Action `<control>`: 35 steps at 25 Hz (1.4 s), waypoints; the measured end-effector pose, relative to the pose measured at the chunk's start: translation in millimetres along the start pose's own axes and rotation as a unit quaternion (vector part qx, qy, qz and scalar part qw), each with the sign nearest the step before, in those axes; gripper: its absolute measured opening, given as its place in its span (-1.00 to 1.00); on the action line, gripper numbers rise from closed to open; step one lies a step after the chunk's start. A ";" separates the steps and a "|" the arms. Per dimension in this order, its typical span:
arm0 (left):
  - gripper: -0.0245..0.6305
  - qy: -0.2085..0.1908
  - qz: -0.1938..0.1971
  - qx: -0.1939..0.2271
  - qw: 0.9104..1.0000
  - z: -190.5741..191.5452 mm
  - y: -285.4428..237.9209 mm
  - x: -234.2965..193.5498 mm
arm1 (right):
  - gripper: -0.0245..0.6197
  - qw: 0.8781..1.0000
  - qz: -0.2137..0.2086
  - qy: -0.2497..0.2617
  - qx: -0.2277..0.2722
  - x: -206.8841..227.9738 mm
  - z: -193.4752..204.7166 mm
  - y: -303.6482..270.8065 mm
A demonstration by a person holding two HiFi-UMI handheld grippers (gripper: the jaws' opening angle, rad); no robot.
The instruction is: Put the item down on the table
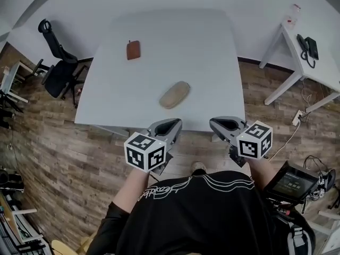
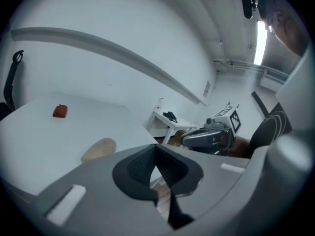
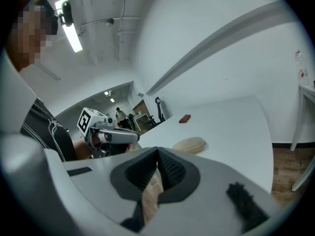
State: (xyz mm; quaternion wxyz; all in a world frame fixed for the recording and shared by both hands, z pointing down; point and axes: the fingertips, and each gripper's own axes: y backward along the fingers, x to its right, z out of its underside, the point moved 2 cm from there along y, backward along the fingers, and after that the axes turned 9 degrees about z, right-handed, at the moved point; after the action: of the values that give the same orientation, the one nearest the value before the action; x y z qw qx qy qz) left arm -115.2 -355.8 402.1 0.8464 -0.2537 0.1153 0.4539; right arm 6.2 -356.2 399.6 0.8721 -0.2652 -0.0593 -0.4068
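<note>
You're holding matt grey plastic shells on both the left gripper (image 1: 169,125) and the right gripper (image 1: 223,124). Their pads (image 2: 138,168) are showing black, ribbed, rubbery. Ahead of them the table (image 1: 202,52) is reading smooth matt white. The tan item (image 1: 175,94) is looking like soft matt cloth and the brown case (image 1: 133,50) beyond like leather. Below the grippers, the floor (image 1: 79,158) is showing wood-grain planks.

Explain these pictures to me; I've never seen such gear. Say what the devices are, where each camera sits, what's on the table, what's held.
A person holds a two-jaw gripper in each hand; the marker cubes are part of them. One picture looks down from the person's head; the other two look along each gripper's jaws. On the white table lie a tan oval item and a small reddish-brown pouch. The left gripper and right gripper are shut, holding nothing.
</note>
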 end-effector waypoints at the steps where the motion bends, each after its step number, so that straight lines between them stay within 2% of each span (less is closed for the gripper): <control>1: -0.91 0.001 0.014 0.006 1.000 2.9 9.7 8.7 | -0.90 1.000 -0.005 0.004 0.003 -15.8 2.0 1.0; 3: -0.91 -0.007 0.031 0.001 0.999 14.4 32.2 25.6 | -0.90 1.000 -0.014 0.010 0.003 -51.7 10.7 0.1; 7: -0.91 -0.059 0.005 -0.039 0.997 62.0 100.8 49.8 | -0.90 1.000 -0.012 0.017 0.010 -141.2 42.0 -1.9; 10: -0.91 -0.064 0.026 -0.035 0.997 86.7 141.6 76.4 | -0.90 0.999 -0.006 0.027 0.024 -194.5 60.6 7.3; 16: -0.91 -0.083 0.052 -0.028 0.995 75.2 144.2 95.3 | -0.90 0.999 0.007 0.034 0.015 -204.5 68.1 13.0; 19: -0.91 -0.101 0.054 -0.030 0.993 73.0 152.9 102.7 | -0.90 0.999 0.014 0.035 0.021 -214.0 67.4 17.8; 27: -0.91 -0.123 0.053 -0.034 0.990 68.4 151.4 96.4 | -0.90 0.999 0.038 0.022 0.026 -206.7 65.1 24.2; 32: -0.91 -0.098 0.068 -0.038 0.992 55.5 134.9 82.1 | -0.90 0.999 0.043 0.012 0.021 -180.8 48.9 13.7; 35: -0.91 -0.091 0.084 -0.024 0.992 57.7 129.6 84.5 | -0.90 0.999 0.049 0.018 0.012 -180.2 56.2 9.9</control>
State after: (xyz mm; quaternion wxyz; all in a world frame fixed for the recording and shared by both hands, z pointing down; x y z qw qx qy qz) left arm -176.9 -205.5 372.8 0.8059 -0.2206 0.0480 0.5473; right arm -99.4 -200.1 385.9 0.8950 -0.2495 -0.0353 -0.3680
